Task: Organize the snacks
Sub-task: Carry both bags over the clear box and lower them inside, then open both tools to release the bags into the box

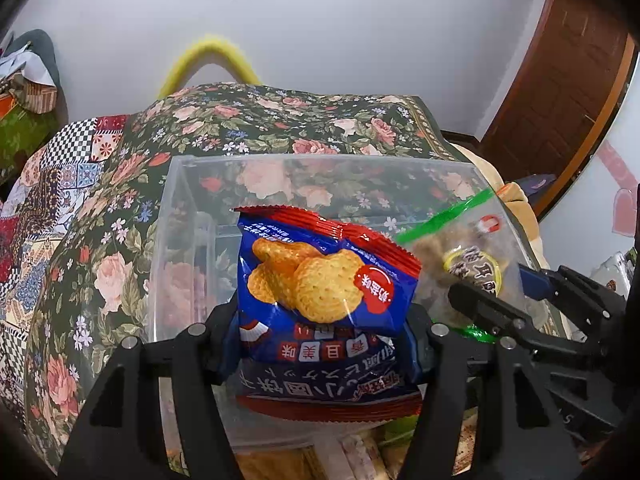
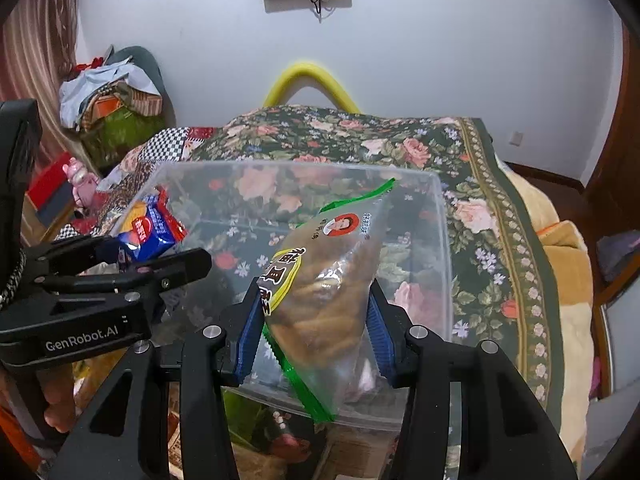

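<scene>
Blue-and-red biscuit packet (image 1: 320, 284) between left gripper (image 1: 320, 344) fingers, printed with round biscuits

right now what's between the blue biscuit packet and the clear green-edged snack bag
Nothing: only open air above the clear plastic box separates the blue biscuit packet from the clear green-edged snack bag, seen in the right wrist view.

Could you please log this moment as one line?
left gripper: holds blue-red biscuit packet | right gripper: holds clear green-edged snack bag | both over clear plastic bin
</scene>
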The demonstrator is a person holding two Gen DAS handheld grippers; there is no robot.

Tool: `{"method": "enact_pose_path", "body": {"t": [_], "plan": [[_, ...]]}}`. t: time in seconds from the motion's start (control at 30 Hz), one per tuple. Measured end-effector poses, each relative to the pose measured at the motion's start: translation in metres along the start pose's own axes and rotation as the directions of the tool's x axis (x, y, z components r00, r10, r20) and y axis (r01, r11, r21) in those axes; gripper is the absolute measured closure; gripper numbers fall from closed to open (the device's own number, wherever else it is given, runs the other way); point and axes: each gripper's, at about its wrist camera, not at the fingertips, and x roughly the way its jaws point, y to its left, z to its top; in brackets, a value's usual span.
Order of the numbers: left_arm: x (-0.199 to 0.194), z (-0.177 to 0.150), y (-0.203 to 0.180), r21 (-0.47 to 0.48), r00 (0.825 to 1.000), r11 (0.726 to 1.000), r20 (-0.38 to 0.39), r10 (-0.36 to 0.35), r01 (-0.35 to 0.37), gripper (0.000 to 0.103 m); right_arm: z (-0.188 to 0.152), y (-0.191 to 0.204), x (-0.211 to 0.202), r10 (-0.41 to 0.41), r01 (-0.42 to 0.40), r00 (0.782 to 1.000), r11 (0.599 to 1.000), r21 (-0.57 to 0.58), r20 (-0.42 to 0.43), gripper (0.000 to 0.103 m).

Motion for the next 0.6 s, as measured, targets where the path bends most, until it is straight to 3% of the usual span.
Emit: {"method": "enact_pose_path", "body": {"t": [0.2, 0.6], "plan": [[-0.006, -0.001, 0.000, -0.004, 1.000, 1.000, 0.007, 0.006, -0.006, 0.029, -0.001, -0.001, -0.001, -0.026, 0.026, 1.000, 1.000, 0.005, -0.013, 0.057], [-0.085, -0.007, -0.017, 0.028, 0.992, 1.000, 0.127, -0.004, 0.001, 0.025, 0.003, 0.002, -0.069, -0.031, 0.029, 0.995, 0.999, 0.026, 0.093, 0.053]]}}
